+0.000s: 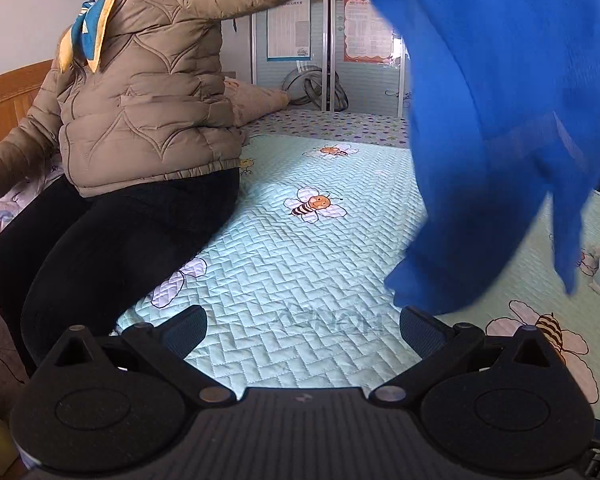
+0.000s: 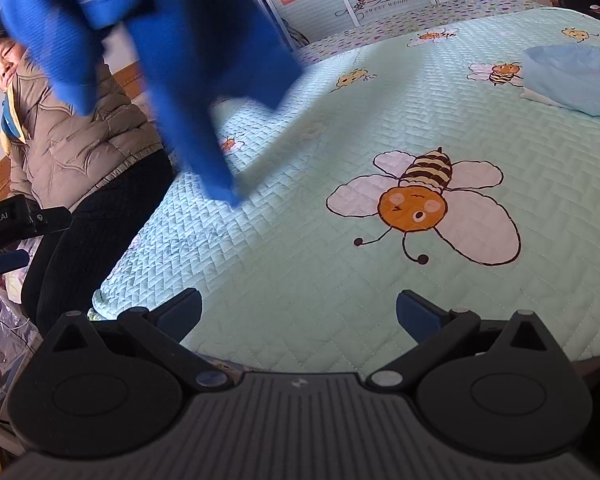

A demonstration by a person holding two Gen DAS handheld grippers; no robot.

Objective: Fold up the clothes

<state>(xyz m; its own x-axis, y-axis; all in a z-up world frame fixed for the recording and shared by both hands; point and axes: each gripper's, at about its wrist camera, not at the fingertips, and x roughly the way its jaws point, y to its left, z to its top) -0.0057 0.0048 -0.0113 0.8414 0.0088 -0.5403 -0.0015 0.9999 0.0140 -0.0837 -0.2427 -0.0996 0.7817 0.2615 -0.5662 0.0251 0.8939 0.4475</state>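
Left wrist: limp blue knit garment (airborne) over quilted bedspread

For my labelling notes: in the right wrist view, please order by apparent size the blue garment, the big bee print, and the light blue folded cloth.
1. blue garment, though it hangs nearer the camera
2. big bee print
3. light blue folded cloth, lying farther away

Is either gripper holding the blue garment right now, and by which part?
Neither. Left gripper and right gripper are open and empty; the blue garment hangs above the bed.
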